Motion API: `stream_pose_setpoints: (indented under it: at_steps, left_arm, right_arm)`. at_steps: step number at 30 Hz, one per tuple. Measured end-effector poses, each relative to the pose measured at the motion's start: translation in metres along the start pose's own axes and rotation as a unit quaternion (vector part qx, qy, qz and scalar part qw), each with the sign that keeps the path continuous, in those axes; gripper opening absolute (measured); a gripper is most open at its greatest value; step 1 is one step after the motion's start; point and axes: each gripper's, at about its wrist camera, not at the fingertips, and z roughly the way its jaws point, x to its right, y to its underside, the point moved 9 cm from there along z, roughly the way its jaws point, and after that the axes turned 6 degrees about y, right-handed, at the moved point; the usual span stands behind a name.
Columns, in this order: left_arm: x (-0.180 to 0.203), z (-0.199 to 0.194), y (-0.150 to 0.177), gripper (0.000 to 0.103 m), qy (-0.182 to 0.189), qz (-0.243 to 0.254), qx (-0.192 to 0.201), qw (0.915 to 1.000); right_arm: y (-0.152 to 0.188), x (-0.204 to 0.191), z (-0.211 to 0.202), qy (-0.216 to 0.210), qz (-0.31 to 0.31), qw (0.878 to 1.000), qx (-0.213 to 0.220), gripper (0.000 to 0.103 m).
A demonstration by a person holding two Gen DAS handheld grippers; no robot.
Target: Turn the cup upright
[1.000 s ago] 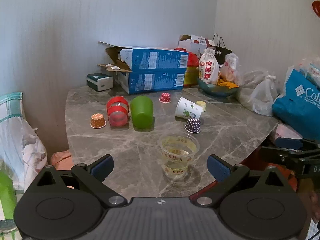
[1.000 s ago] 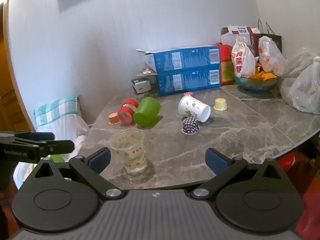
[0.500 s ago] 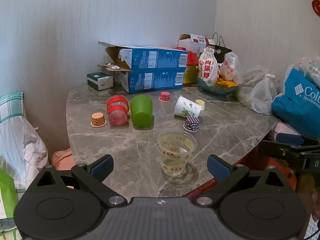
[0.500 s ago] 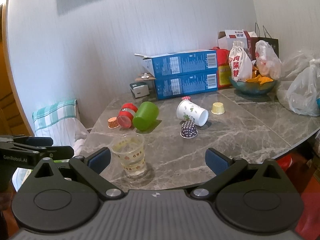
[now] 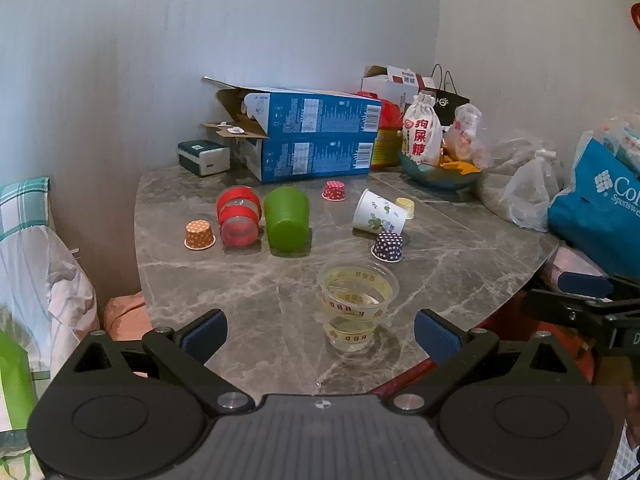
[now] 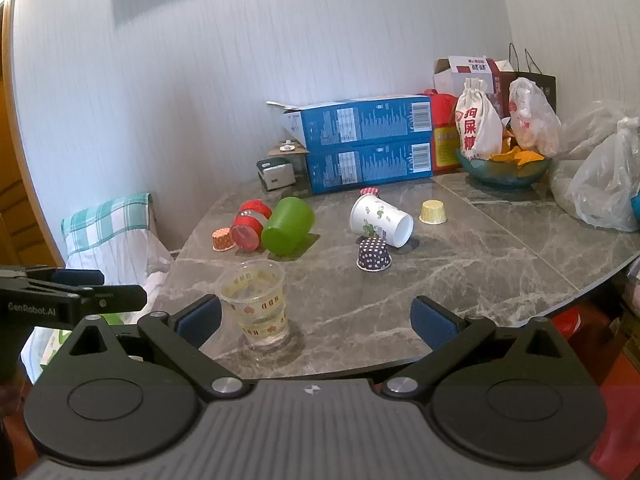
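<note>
Both of my tongs are spread wide and grasp nothing: the left tongs hang short of the near edge of the tabletop, and the right tongs do likewise just to their right; neither touches anything.

Going left to right, three cups lie on their sides well ahead of me, past the middle of the tabletop, and I cannot tell from the task alone which one is meant.

- The red cup lies with its long axis running roughly toward and away from my left tongs, one round end facing me; whether that end is mouth or base I cannot make out. A small orange dotted liner sits just beside it.
- The green cup touches or nearly touches the red one; its axis runs the same way, closed base toward me and mouth away toward the blue boxes.
- The white paper cup has its axis slanted, base back and left, open mouth forward and right; a navy dotted liner stands just in front of it.

I judge the red and green cups the left tongs' business and the white cup the right tongs', since its mouth opens toward that side.

An upright clear cup stands near the tabletop edge, close before both tongs; I reckon any reach must go past it, not through it.
</note>
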Motion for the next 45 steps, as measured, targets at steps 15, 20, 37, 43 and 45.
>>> stream_pose_setpoints:
  at_steps: [15, 20, 37, 43, 45]
  left_arm:
    - [0.001, 0.002, 0.0, 0.101, -0.002, -0.002, -0.001, 1.0]
    - [0.002, 0.003, -0.001, 0.101, -0.004, -0.001, -0.001, 1.0]
    - [0.002, 0.009, 0.002, 0.101, -0.003, -0.005, -0.007, 1.0]
    - [-0.001, 0.01, 0.002, 0.101, -0.007, -0.006, -0.007, 0.9999]
    - [-0.001, 0.01, 0.002, 0.101, -0.006, -0.007, -0.008, 0.9999]
  right_arm:
    - [0.0, 0.003, -0.002, -0.003, 0.013, 1.0, 0.003, 0.102]
    - [-0.003, 0.004, -0.002, -0.002, 0.017, 1.0, 0.003, 0.102]
    - [-0.001, 0.004, 0.001, -0.003, 0.013, 1.0, -0.007, 0.102]
    - [0.0, 0.003, 0.003, -0.003, 0.013, 1.0, -0.01, 0.102]
    - [0.001, 0.003, 0.004, -0.004, 0.013, 1.0, -0.011, 0.102]
